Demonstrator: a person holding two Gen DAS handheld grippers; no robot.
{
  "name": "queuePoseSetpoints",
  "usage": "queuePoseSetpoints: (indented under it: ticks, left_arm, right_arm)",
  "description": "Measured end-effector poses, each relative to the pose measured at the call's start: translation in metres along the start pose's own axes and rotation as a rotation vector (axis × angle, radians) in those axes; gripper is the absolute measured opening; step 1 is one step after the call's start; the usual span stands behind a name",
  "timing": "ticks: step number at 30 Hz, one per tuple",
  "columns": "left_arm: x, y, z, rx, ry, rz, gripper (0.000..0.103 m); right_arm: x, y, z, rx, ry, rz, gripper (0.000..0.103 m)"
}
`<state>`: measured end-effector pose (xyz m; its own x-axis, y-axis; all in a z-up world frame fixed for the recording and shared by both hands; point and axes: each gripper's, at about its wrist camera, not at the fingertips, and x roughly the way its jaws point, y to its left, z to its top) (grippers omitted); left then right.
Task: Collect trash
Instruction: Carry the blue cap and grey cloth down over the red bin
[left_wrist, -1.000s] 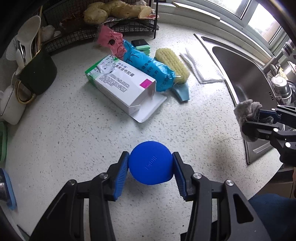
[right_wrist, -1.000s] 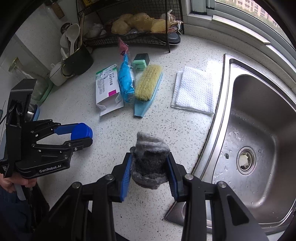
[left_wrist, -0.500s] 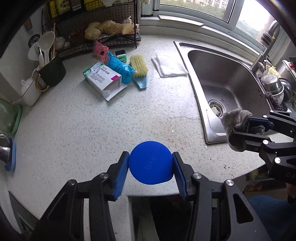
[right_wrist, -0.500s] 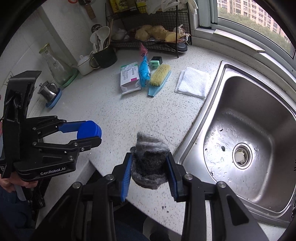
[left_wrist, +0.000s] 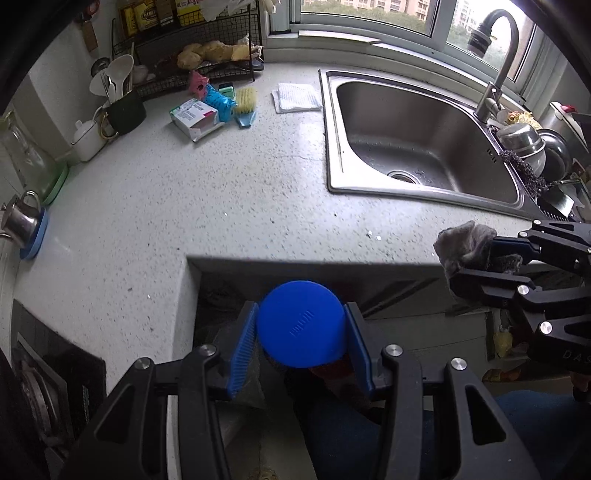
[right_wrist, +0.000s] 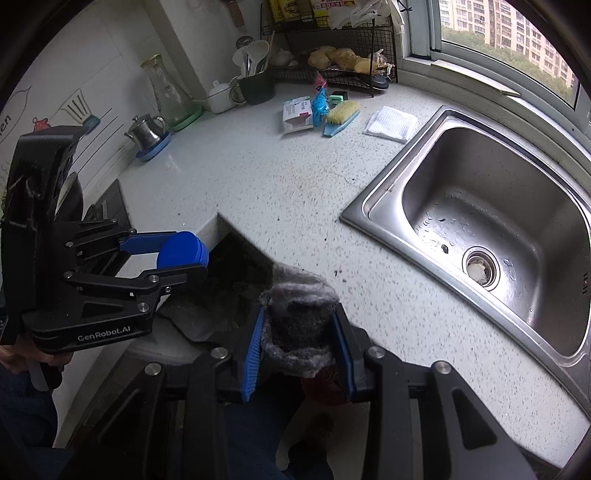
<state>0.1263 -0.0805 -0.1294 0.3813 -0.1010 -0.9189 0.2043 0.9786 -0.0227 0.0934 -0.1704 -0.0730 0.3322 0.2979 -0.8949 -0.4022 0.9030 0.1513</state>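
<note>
Left tongs (left_wrist: 301, 334) clench a blue cap (left_wrist: 301, 328), right tongs (right_wrist: 299, 341) clench a grey wad (right_wrist: 297, 321); both hang past the worktop (left_wrist: 221, 192) edge over a dark bag (right_wrist: 214, 306), likely for dropping

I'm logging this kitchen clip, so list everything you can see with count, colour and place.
blue cap: one, blue, between the left pads
grey wad: one, grey, between the right pads
white box: one, white and green, far counter
blue packet: one, blue, beside the box
brush: one, yellow bristles on blue, right of the packet
white cloth: one, white, left of the sink
sink: one, steel, right side
wire rack: one, black, far corner
metal pot: one, steel, on a blue coaster
left hand-held gripper: one, black, blue pads
right hand-held gripper: one, black, blue pads
</note>
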Motion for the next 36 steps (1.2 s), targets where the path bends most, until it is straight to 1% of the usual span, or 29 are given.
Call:
queuePoseSetpoints:
  ticks: [4, 7, 10, 14, 17, 20, 24, 29, 33, 36]
  left_arm:
    - [0.003, -0.013, -0.021, -0.009, 0.021, -0.01, 0.044]
    - [0.012, -0.022, -0.036, 0.006, 0.052, -0.022, 0.044]
    - [0.027, -0.028, -0.049, 0.013, 0.087, -0.043, 0.044]
    - [0.053, -0.026, -0.065, -0.008, 0.13, -0.053, 0.044]
    - [0.074, -0.023, -0.076, -0.021, 0.159, -0.074, 0.044]
    - [0.101, -0.02, -0.085, -0.031, 0.188, -0.087, 0.044]
    - [0.142, -0.02, -0.097, -0.031, 0.224, -0.106, 0.044]
    - [0.201, -0.021, -0.111, -0.024, 0.26, -0.118, 0.044]
    - [0.244, -0.022, -0.117, -0.041, 0.254, -0.129, 0.044]
    - [0.281, -0.027, -0.123, -0.016, 0.258, -0.13, 0.044]
  right_arm:
    - [-0.003, 0.003, -0.019, 0.009, 0.014, 0.005, 0.033]
    - [0.003, 0.004, -0.031, 0.024, 0.031, 0.008, 0.033]
    - [0.019, 0.004, -0.041, 0.046, 0.073, 0.01, 0.033]
    - [0.043, 0.003, -0.053, 0.081, 0.122, 0.031, 0.033]
    - [0.06, 0.005, -0.061, 0.078, 0.153, 0.03, 0.033]
    - [0.085, 0.004, -0.07, 0.068, 0.191, 0.019, 0.033]
    - [0.122, -0.005, -0.079, 0.085, 0.237, 0.014, 0.033]
    - [0.17, -0.015, -0.091, 0.073, 0.251, -0.015, 0.033]
    - [0.212, -0.026, -0.105, 0.101, 0.264, -0.008, 0.033]
    - [0.243, -0.034, -0.118, 0.136, 0.278, -0.004, 0.033]
